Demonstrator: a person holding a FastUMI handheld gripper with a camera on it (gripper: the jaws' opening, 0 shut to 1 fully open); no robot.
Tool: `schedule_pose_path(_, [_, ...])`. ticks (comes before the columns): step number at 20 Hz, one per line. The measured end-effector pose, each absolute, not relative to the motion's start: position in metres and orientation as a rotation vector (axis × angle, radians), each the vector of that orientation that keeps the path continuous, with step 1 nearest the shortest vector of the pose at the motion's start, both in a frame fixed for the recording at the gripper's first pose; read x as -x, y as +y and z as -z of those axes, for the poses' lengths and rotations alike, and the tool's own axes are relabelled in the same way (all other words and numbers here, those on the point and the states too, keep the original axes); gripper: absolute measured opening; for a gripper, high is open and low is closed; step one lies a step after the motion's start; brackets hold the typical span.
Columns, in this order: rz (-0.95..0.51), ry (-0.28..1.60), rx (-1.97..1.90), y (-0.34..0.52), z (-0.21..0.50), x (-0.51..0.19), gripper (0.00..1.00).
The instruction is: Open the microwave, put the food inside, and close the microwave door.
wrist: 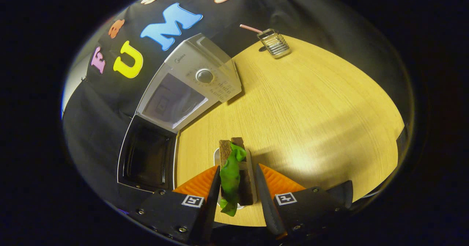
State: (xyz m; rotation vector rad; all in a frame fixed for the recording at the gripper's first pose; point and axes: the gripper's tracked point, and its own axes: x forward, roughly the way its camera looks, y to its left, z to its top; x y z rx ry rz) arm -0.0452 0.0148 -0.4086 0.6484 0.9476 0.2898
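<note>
Gripper [237, 187] nearly closed, both fingers pressing the sandwich [234, 172]; its loose lettuce could slip before reaching the open microwave [183, 92].

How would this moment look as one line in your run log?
gripper: around sandwich, grip unclear | microwave: door open | sandwich above table, not inside

The microwave [190, 83] bears the brand name "Midea" on its front.
</note>
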Motion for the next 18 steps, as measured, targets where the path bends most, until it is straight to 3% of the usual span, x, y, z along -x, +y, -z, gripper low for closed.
schedule_pose_path(2, [-0.310, 0.976, -0.649, 0.017, 0.406, 0.047, 0.39])
schedule_pose_path(3, [-0.306, 0.977, -0.634, 0.015, 0.405, 0.046, 0.39])
schedule_pose_path(4, [-0.318, 0.977, -0.628, 0.016, 0.402, 0.046, 0.26])
schedule_pose_path(5, [-0.293, 0.968, -0.594, 0.012, 0.403, 0.046, 0.27])
schedule_pose_path(6, [-0.287, 0.959, -0.579, 0.015, 0.399, 0.043, 0.17])
schedule_pose_path(18, [-0.342, 0.846, -0.843, 0.063, 0.327, 0.026, 0.16])
